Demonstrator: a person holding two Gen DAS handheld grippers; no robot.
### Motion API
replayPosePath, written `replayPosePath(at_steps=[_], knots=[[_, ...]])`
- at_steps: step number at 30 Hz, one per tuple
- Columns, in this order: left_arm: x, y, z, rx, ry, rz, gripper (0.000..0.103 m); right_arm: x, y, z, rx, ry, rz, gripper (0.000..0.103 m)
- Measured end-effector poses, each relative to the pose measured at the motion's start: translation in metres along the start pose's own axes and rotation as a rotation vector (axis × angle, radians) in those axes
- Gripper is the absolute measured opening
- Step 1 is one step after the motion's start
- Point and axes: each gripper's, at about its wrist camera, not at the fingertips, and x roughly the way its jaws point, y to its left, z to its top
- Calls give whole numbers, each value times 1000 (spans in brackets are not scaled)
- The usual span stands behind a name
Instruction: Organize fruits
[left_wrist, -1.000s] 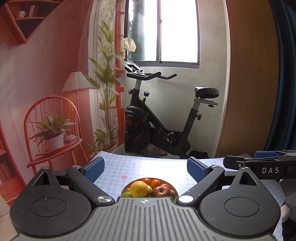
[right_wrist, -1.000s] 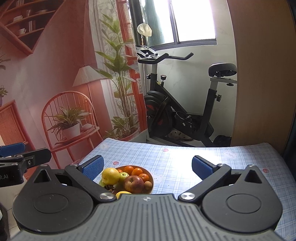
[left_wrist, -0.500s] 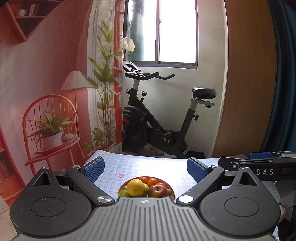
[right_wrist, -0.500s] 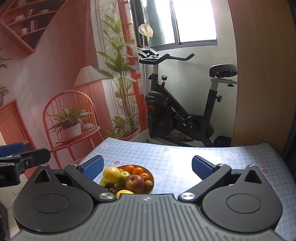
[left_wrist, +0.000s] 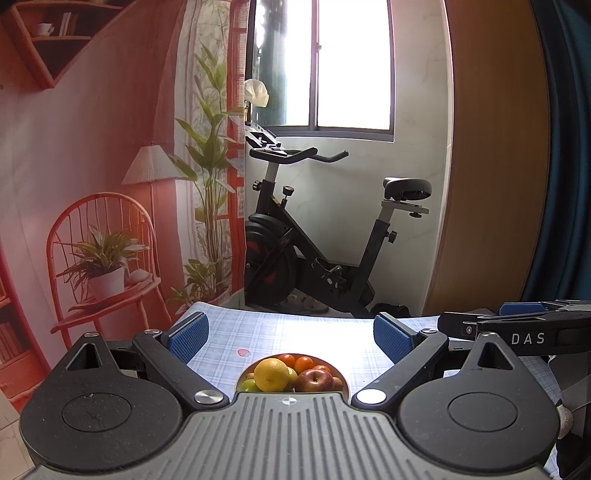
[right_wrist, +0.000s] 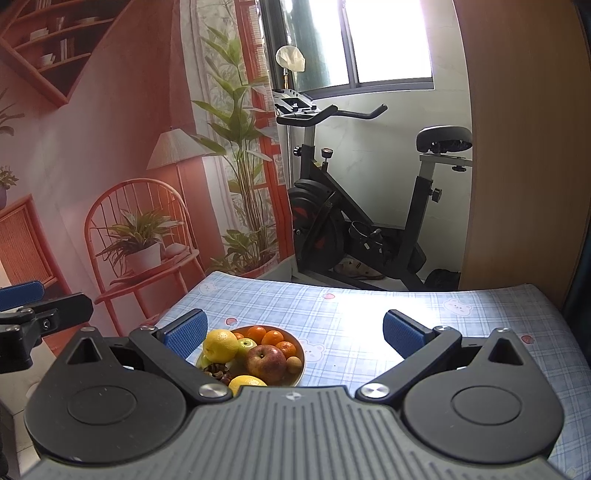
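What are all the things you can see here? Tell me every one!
bowl: one, tan, on the tablecloth, full of fruit
apple: one, red, front of the bowl
lemons: two, yellow, one on the bowl's left, one at its near edge
green apple: at least one, behind the red apple
oranges: several, small, back of the bowl
tablecloth: one, blue check with bears
exercise bike: one, black, by the window
backdrop: one, red, printed chair and plants
left hand-held gripper: one, black with blue pads, open
right hand-held gripper: one, same, open
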Motion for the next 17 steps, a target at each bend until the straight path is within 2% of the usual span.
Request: replayPosePath(at_steps=[17], knots=[[1,0,-1,-20,7,2,98,0,3,-1,0,-1,6,103]])
